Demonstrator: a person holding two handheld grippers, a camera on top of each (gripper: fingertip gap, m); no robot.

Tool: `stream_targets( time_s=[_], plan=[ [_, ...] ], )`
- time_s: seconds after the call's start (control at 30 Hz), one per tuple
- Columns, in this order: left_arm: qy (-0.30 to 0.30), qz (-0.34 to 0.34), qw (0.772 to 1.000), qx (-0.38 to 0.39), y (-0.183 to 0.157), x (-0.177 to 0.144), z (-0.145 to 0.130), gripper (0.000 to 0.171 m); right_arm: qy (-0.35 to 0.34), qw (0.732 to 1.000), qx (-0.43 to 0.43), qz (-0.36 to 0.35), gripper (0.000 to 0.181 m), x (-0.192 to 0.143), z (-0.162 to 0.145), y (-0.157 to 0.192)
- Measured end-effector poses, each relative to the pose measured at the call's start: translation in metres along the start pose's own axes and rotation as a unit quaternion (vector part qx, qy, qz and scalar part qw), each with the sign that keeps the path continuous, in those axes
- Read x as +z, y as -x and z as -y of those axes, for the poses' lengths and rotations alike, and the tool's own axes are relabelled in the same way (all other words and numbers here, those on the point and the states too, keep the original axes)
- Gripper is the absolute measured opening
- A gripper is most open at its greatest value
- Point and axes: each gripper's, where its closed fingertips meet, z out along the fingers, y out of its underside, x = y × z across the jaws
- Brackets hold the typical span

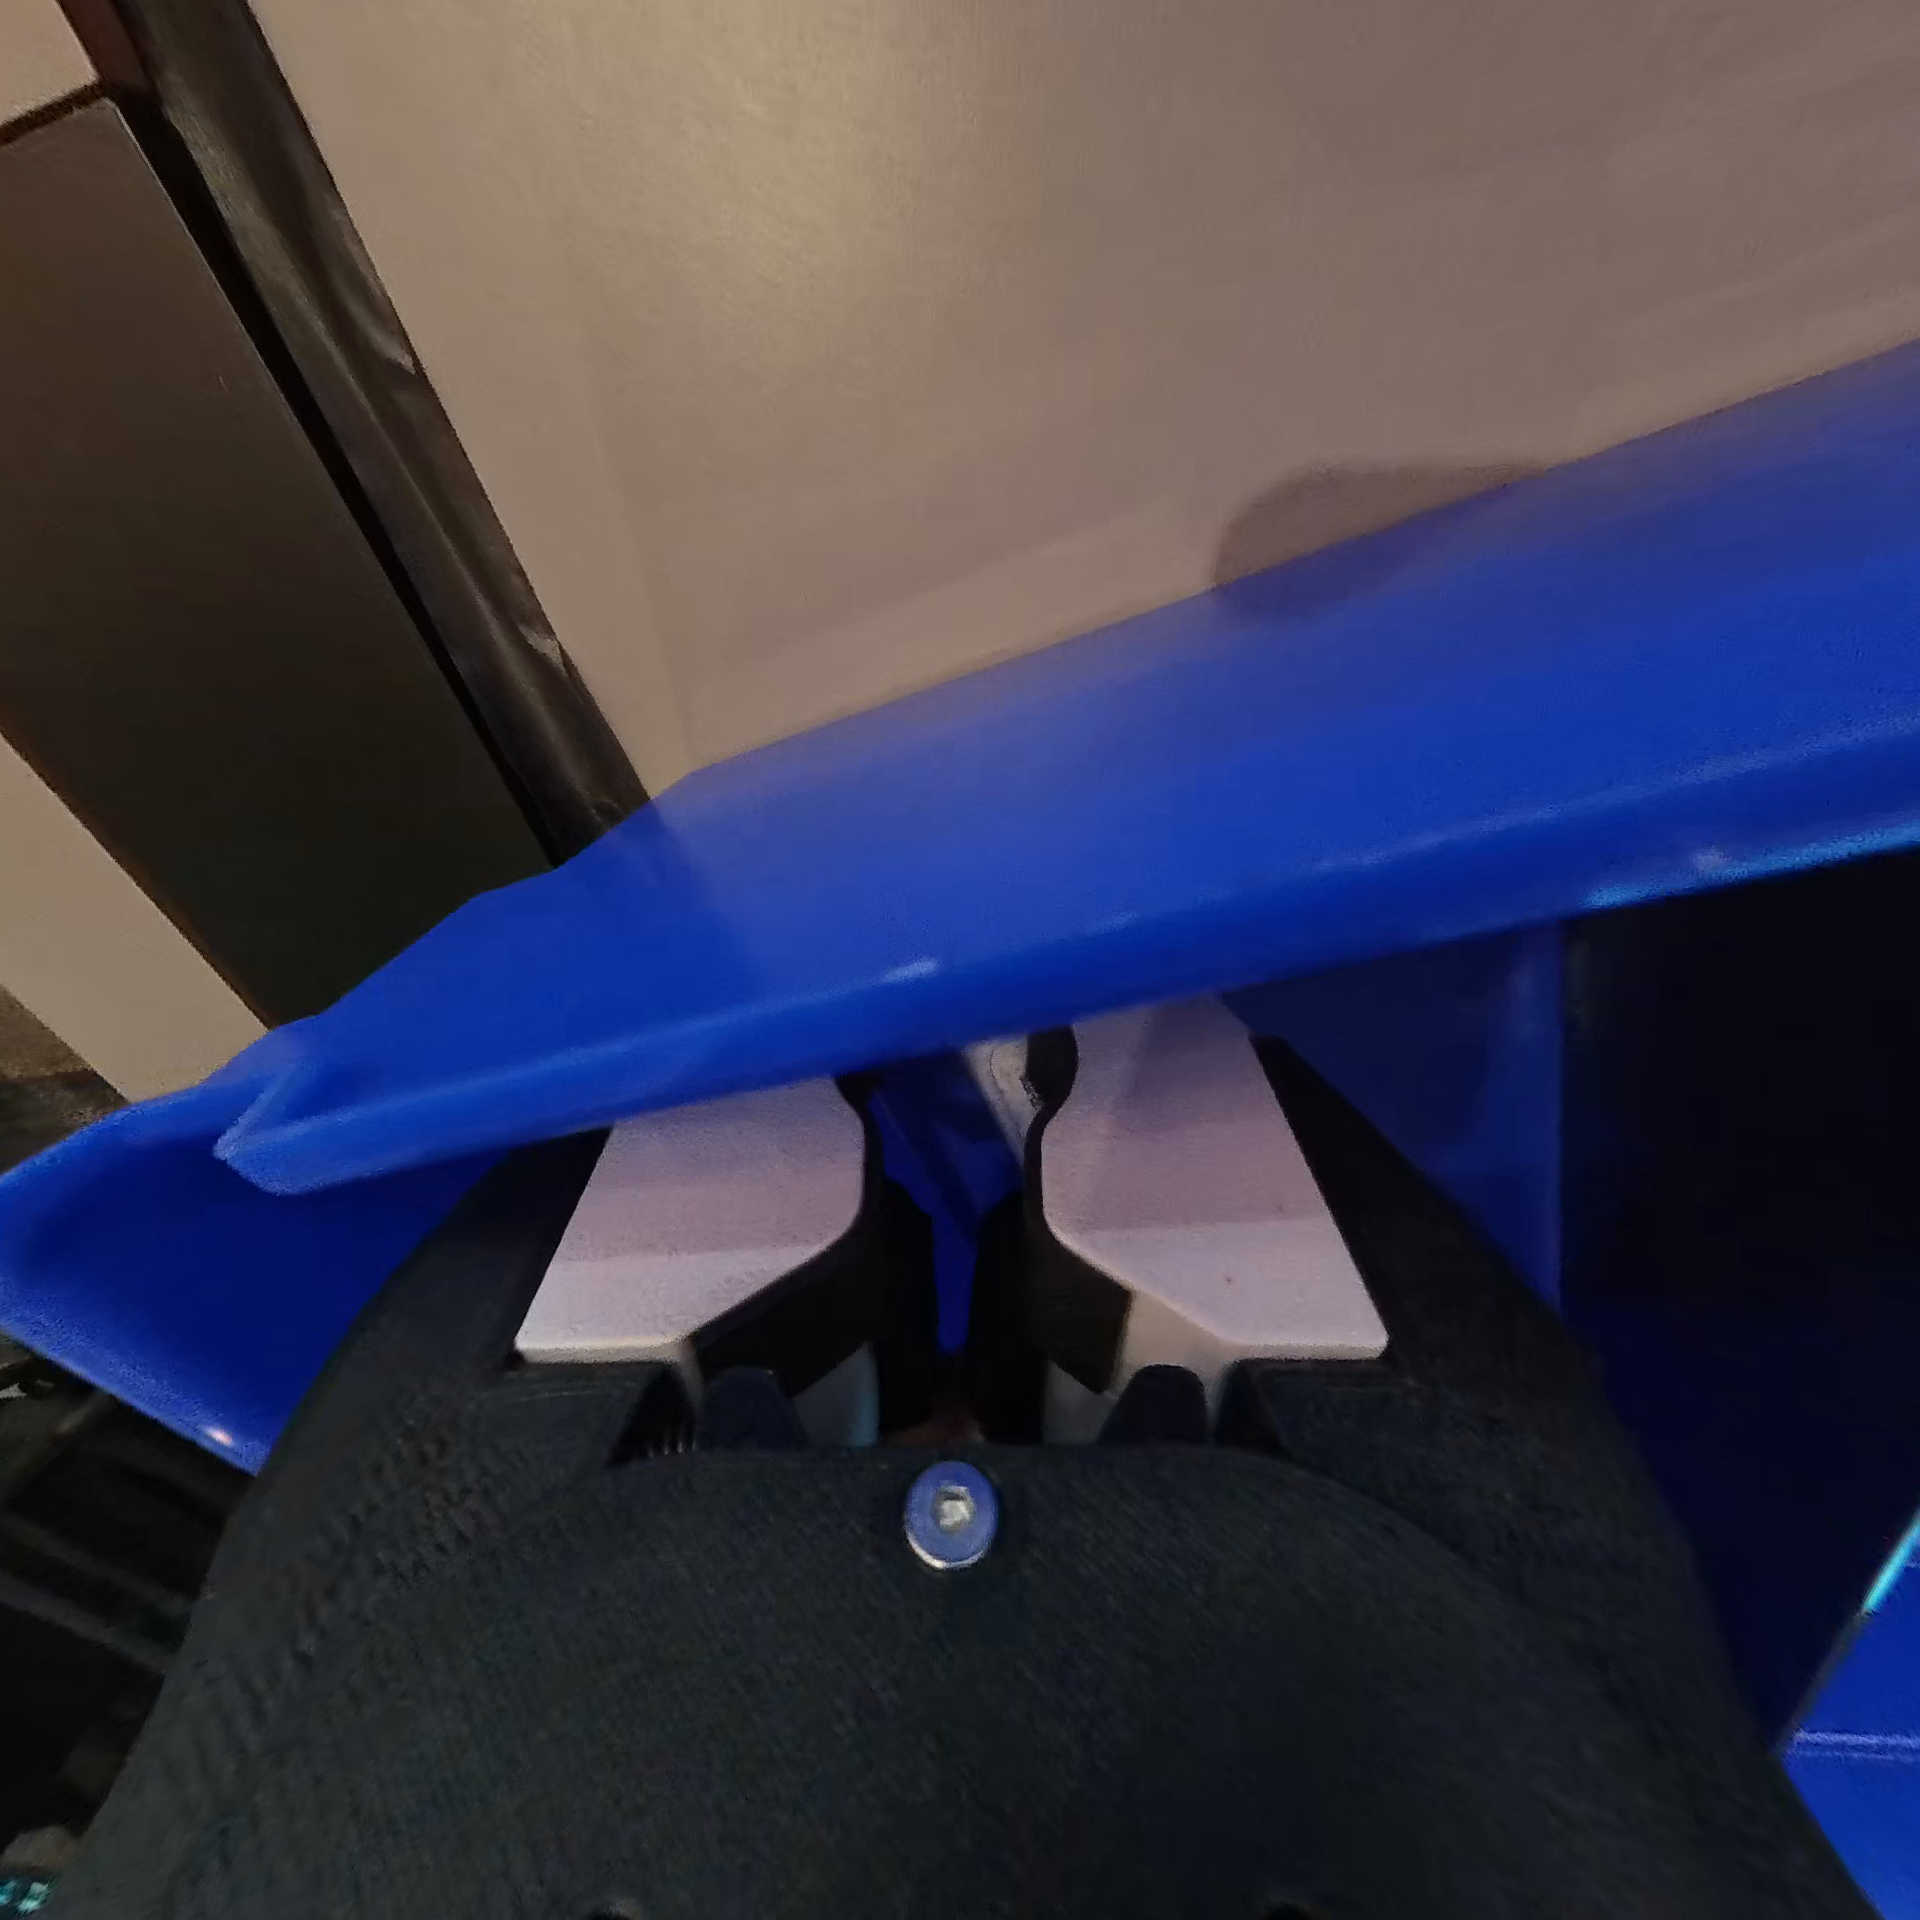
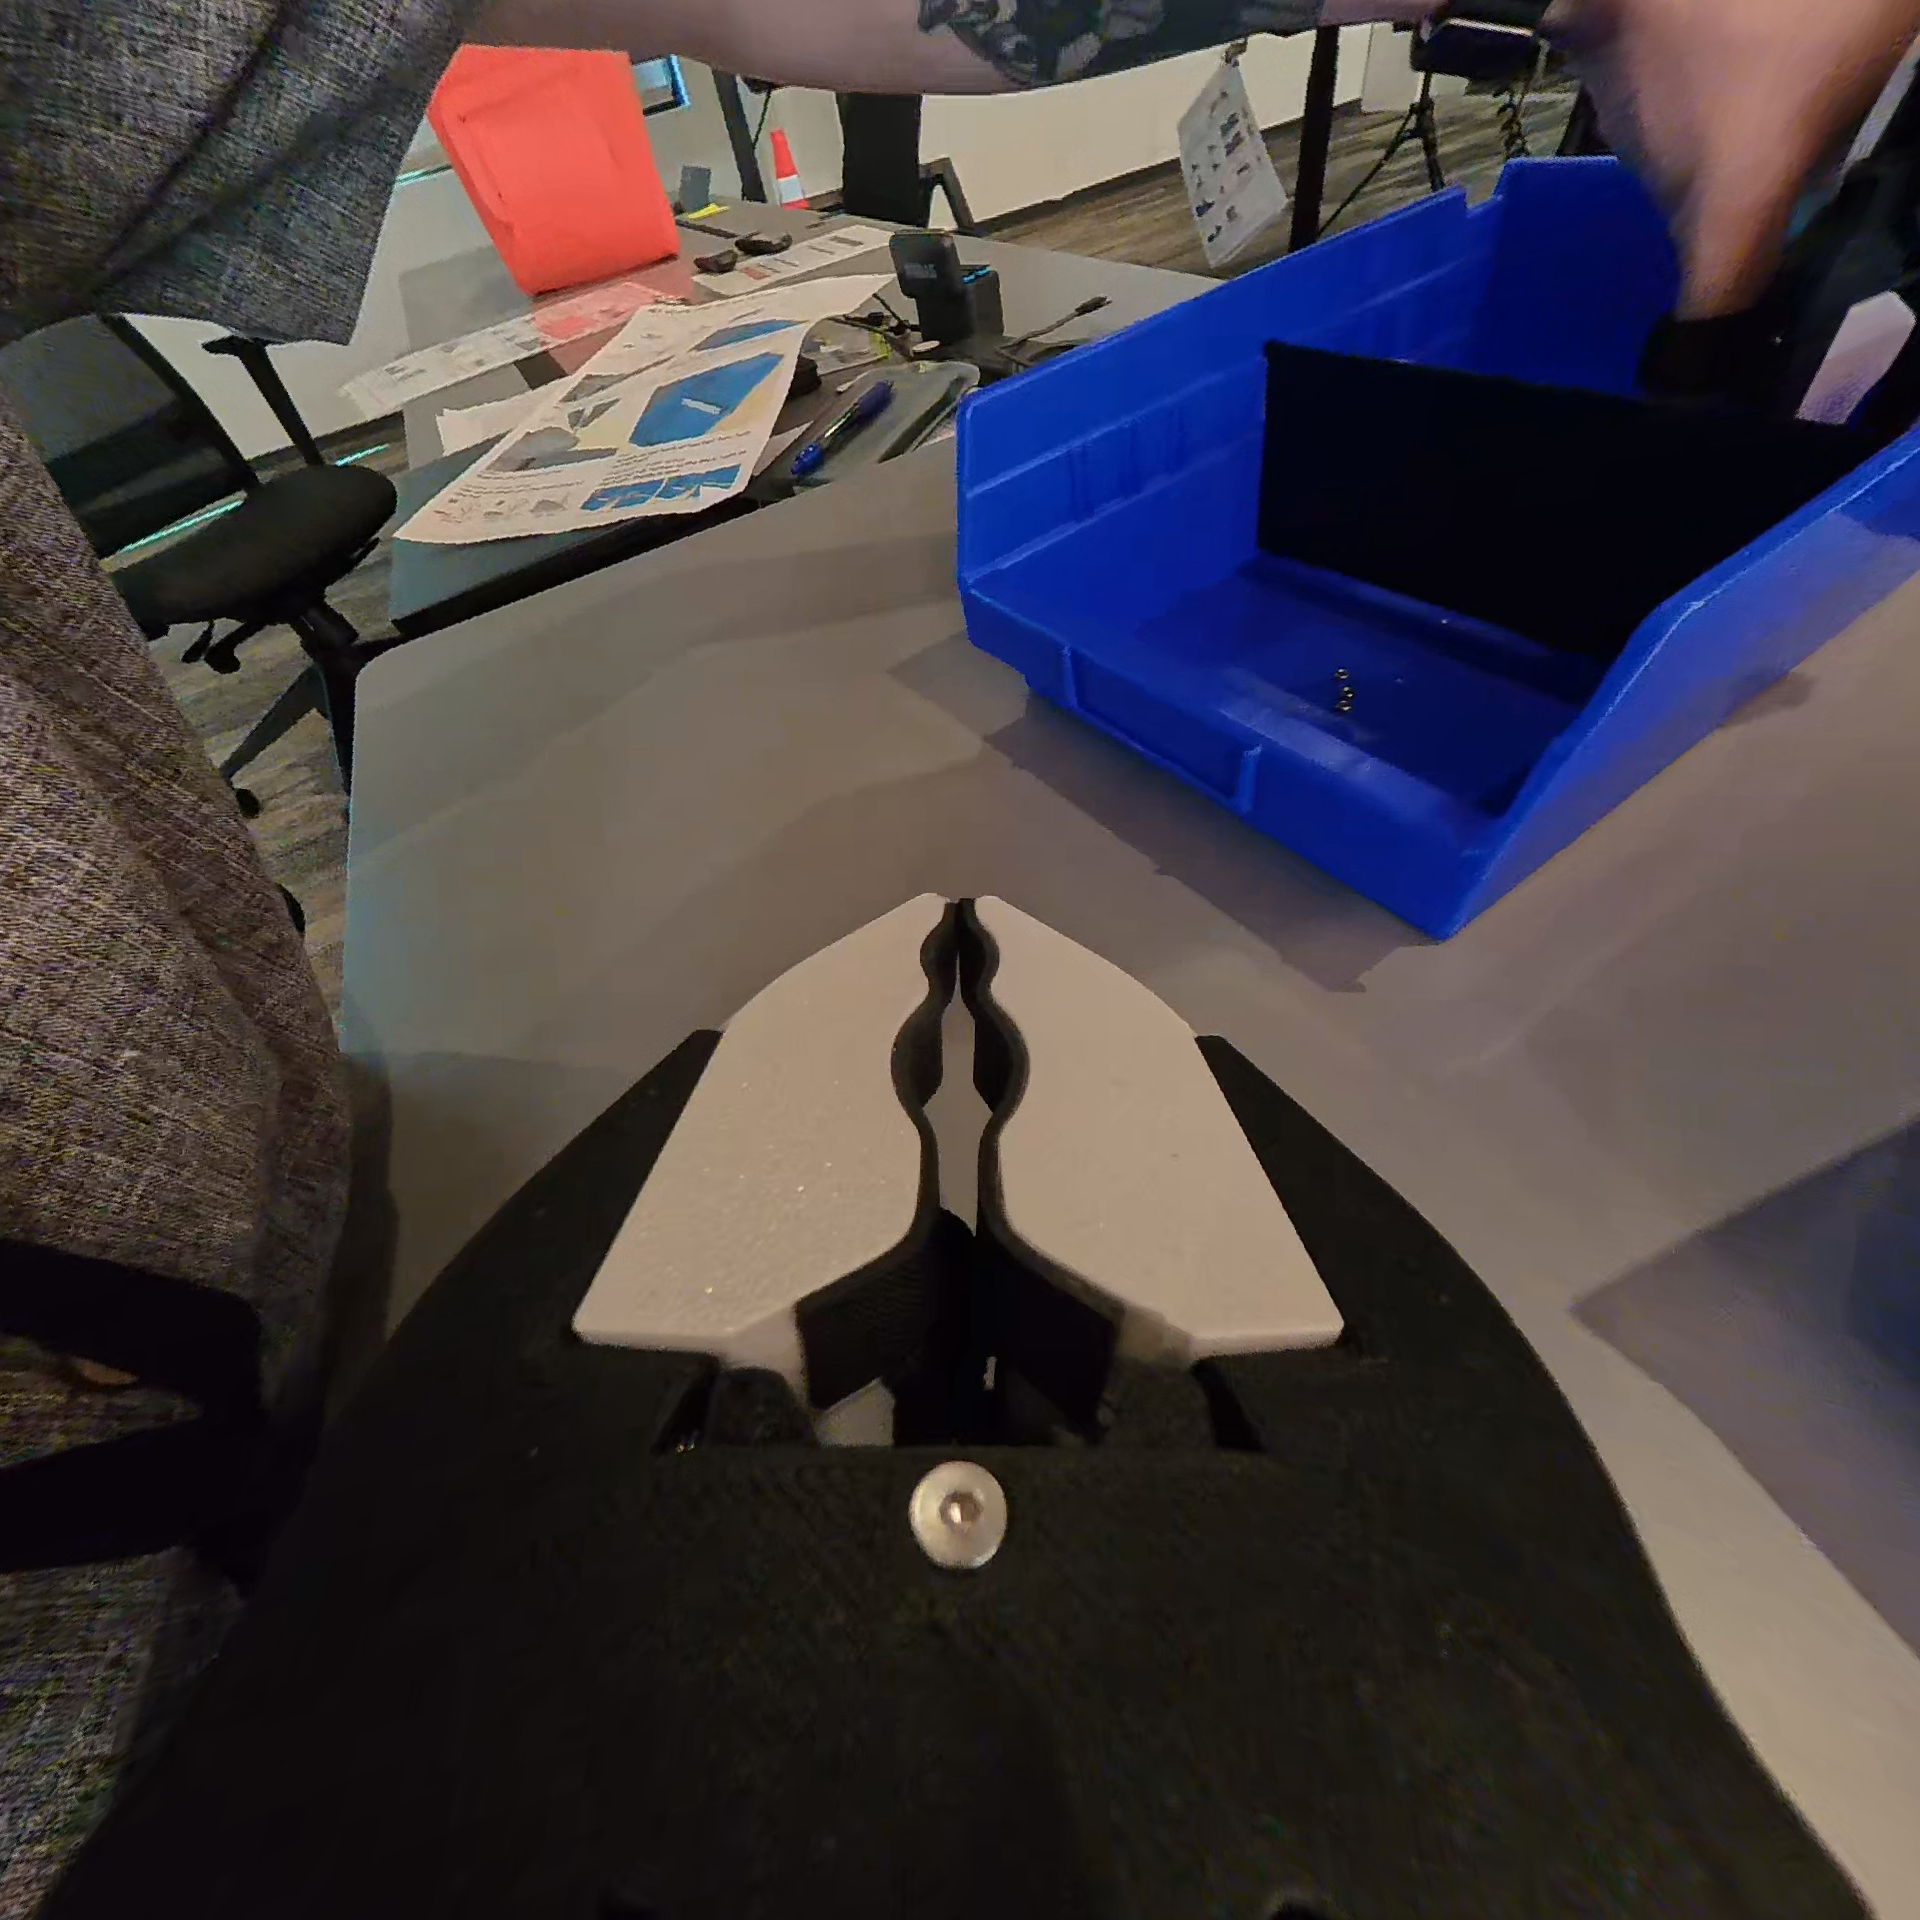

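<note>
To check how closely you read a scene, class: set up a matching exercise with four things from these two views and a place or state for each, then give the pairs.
1. blue bin
2. black divider
3. right gripper
4. blue pen

a. closed, holding nothing
b. beside the printed sheets on the far table
c. on the grey table
d. upright inside the bin

Pairs: 1-c, 2-d, 3-a, 4-b

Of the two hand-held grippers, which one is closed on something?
The left hand-held gripper: it clamps the wall of the blue bin. The right hand-held gripper is shut too, but empty, above the grey table.
</note>
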Motion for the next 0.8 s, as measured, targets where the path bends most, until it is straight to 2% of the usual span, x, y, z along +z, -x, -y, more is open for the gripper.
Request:
stream_targets(
  time_s=[0.4, 0.6, 0.8],
  plan=[
    [-0.009, -0.049, 0.999, -0.017, -0.0050, 0.0021, 0.0006, 0.003, 0.001, 1.000, -0.005, 0.010, 0.000, 0.0004, 0.0004, 0.0073],
    [-0.008, -0.033, 0.999, 0.020, -0.0054, 0.0022, -0.0001, 0.003, -0.003, 1.000, -0.013, 0.005, 0.000, -0.0027, 0.0042, 0.0082],
    [-0.042, -0.038, 0.998, -0.007, -0.0093, -0.0058, 0.0008, 0.003, -0.005, 1.000, -0.014, 0.001, 0.000, -0.0044, 0.0045, 0.0074]
  ],
)
